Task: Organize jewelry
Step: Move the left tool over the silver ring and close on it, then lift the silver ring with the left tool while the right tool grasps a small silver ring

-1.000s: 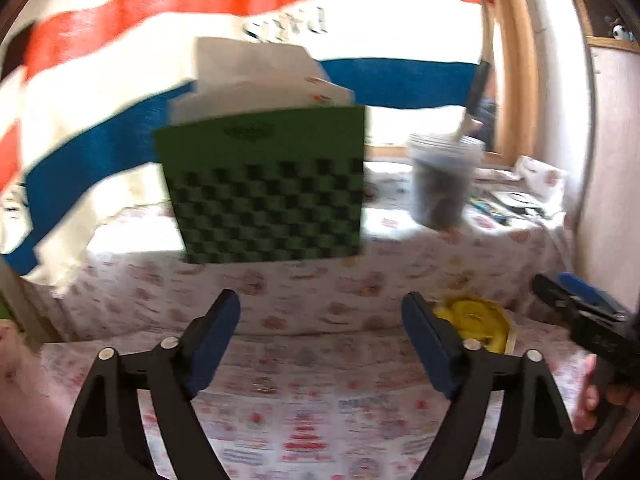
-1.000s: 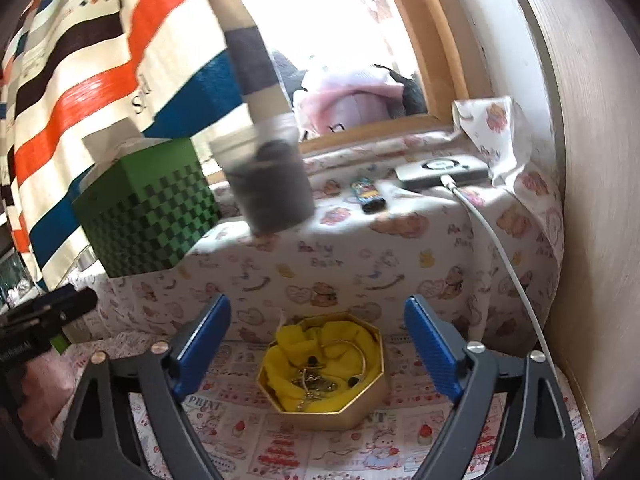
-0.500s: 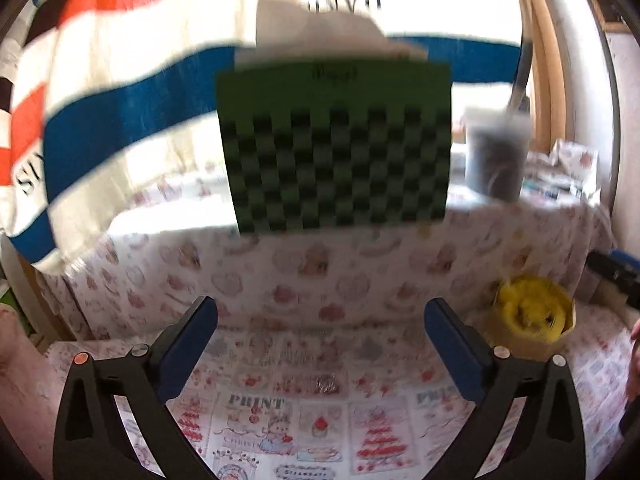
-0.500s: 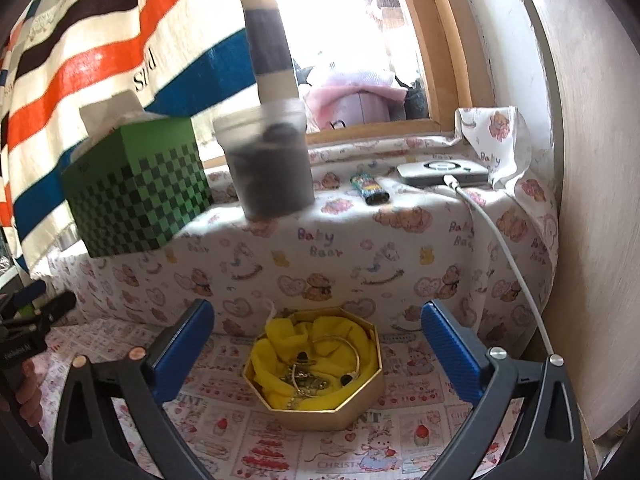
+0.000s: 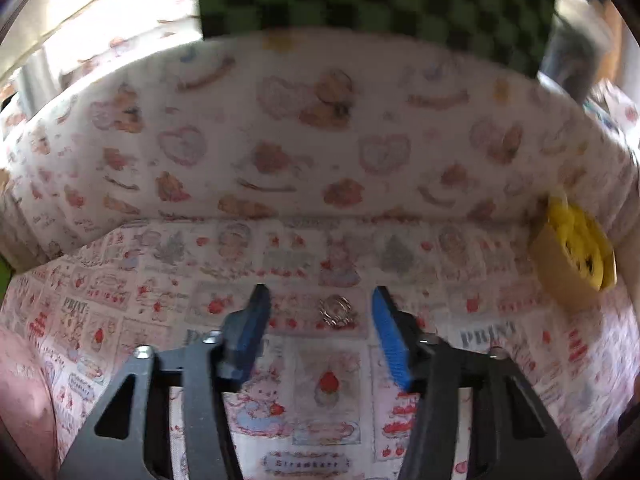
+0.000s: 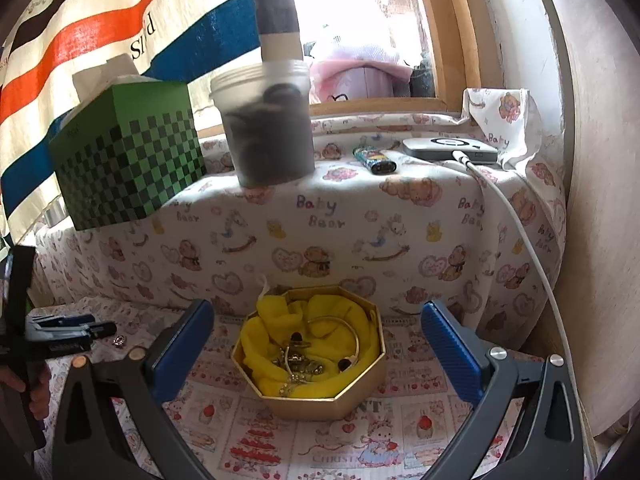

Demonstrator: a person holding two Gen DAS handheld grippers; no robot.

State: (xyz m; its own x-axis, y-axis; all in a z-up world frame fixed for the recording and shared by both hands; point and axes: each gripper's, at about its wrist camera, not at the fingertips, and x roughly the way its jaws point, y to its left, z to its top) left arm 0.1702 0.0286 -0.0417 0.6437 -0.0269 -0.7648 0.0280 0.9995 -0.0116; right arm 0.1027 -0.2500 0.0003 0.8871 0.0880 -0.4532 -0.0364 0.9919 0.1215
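Observation:
A small silver jewelry piece [image 5: 336,312] lies on the printed cloth between the blue fingers [image 5: 256,320] of my left gripper [image 5: 320,316]. The jaws are closing, and the pads stand apart from the piece on both sides. A gold octagonal box [image 6: 360,396] lined with yellow cloth holds a gold bangle [image 6: 352,332] and several small trinkets. My right gripper [image 6: 316,348] hovers over the box, open wide and empty. From the right wrist, the left gripper [image 6: 96,326] shows low at the left, with the silver piece [image 6: 118,340] by its tips. The box [image 5: 556,276] also sits at the right of the left wrist view.
A raised ledge draped in bear-print cloth [image 6: 320,232] runs behind the box. On it stand a green checkered tissue box [image 6: 128,160], a plastic jar [image 6: 268,128] with dark contents, a lighter [image 6: 374,160] and a white device [image 6: 448,148] with a cable. A wall [image 6: 600,200] closes the right side.
My left gripper dropped toward the cloth and tilted down, and its jaws widened, then narrowed around the silver piece. My right gripper opened a little wider and drew slightly nearer the box.

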